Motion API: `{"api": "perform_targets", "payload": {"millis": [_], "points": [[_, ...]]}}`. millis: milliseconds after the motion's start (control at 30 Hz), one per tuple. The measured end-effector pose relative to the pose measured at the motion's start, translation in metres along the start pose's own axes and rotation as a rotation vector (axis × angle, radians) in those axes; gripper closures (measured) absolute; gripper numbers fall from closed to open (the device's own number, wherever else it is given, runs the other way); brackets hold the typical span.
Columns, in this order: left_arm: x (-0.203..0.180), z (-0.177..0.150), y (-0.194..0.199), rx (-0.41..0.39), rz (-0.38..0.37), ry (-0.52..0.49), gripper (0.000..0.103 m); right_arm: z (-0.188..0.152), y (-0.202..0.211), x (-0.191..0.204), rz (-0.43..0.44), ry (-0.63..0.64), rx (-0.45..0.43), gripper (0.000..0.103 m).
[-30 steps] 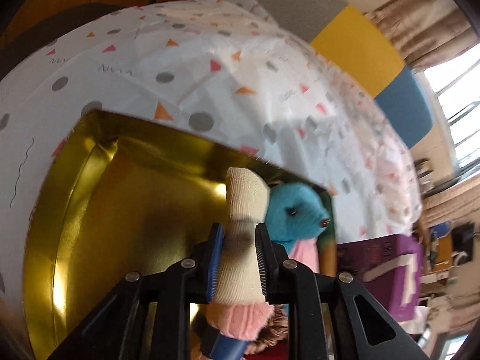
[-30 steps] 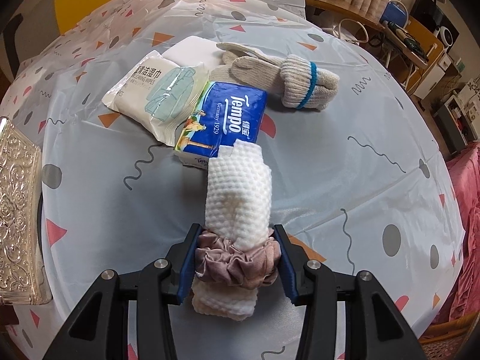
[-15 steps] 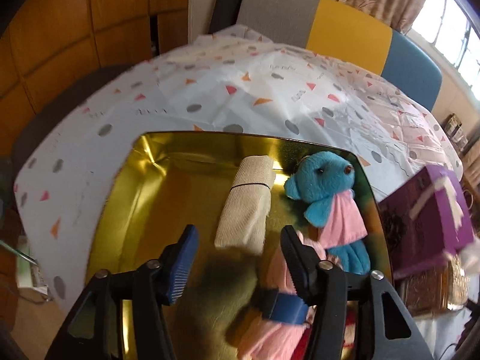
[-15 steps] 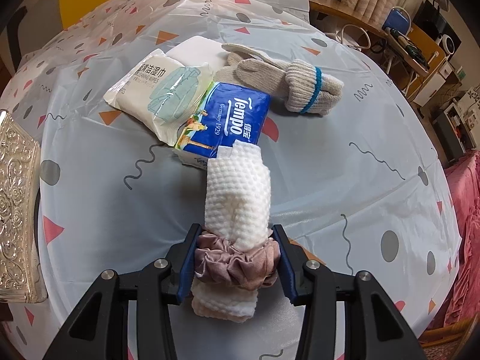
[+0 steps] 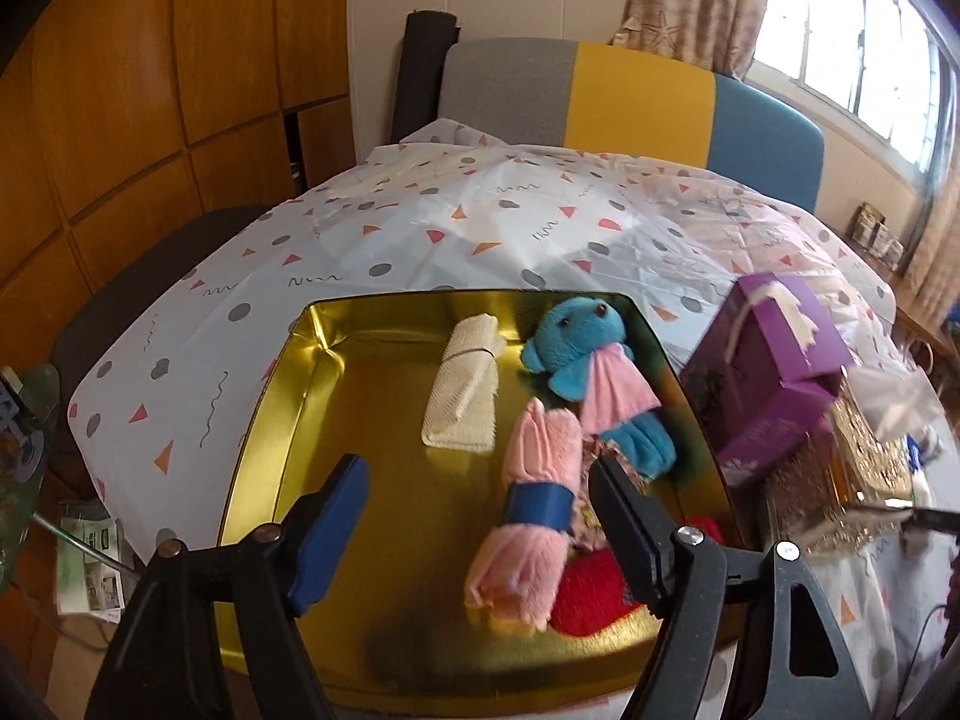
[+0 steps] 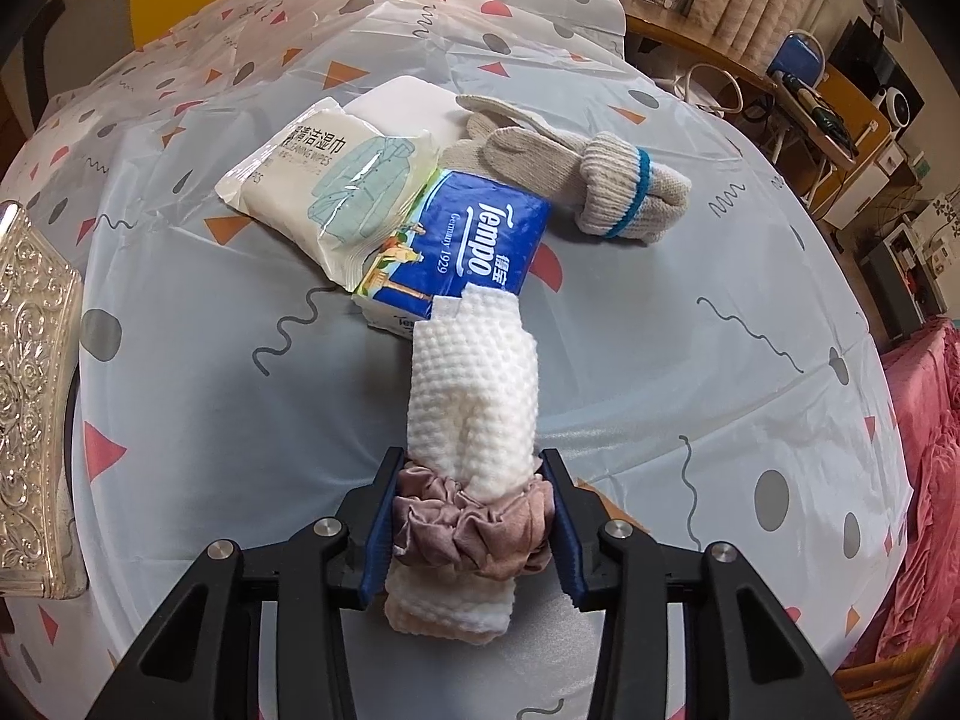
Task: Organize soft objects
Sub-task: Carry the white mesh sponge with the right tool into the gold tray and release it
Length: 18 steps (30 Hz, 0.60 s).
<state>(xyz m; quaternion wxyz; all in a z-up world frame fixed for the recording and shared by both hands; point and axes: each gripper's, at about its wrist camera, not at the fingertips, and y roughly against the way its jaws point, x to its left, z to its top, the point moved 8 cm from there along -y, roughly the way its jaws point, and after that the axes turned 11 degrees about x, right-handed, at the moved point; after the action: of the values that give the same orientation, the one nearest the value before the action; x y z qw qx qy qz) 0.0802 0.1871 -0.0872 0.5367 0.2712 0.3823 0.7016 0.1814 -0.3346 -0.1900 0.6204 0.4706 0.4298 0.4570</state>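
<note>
A red plush [image 5: 591, 591] lies half hidden under the fuzzy pink roll [image 5: 531, 516] in the gold tin [image 5: 270, 420]. The left tool [image 5: 480, 516] hangs spread above it, beside the ribbed cream roll [image 5: 462, 387]. The right tool [image 6: 471, 519] pinches a waffle-textured white cloth roll [image 6: 474, 396] over the counter [image 6: 690, 390].

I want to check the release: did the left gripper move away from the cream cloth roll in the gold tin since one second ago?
Yes. The left gripper has opened and pulled back; the cream cloth roll now lies free on the gold tin floor, near its far wall.
</note>
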Motion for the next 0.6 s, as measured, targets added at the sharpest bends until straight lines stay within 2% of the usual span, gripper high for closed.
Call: {"api": "perform_targets", "payload": {"millis": [300, 500, 600], "points": [[-0.009, -0.017, 0.007, -0.003, 0.007, -0.027, 0.026, -0.005, 0.003, 0.01, 0.026, 0.042, -0.001, 0.061], [-0.012, -0.021, 0.01, -0.008, 0.004, -0.049, 0.026, -0.013, 0.009, 0.032, 0.12, 0.097, 0.011, 0.063], [-0.012, -0.021, 0.012, -0.012, -0.005, -0.049, 0.026, -0.011, 0.024, 0.037, 0.168, 0.09, -0.041, 0.064]]}}
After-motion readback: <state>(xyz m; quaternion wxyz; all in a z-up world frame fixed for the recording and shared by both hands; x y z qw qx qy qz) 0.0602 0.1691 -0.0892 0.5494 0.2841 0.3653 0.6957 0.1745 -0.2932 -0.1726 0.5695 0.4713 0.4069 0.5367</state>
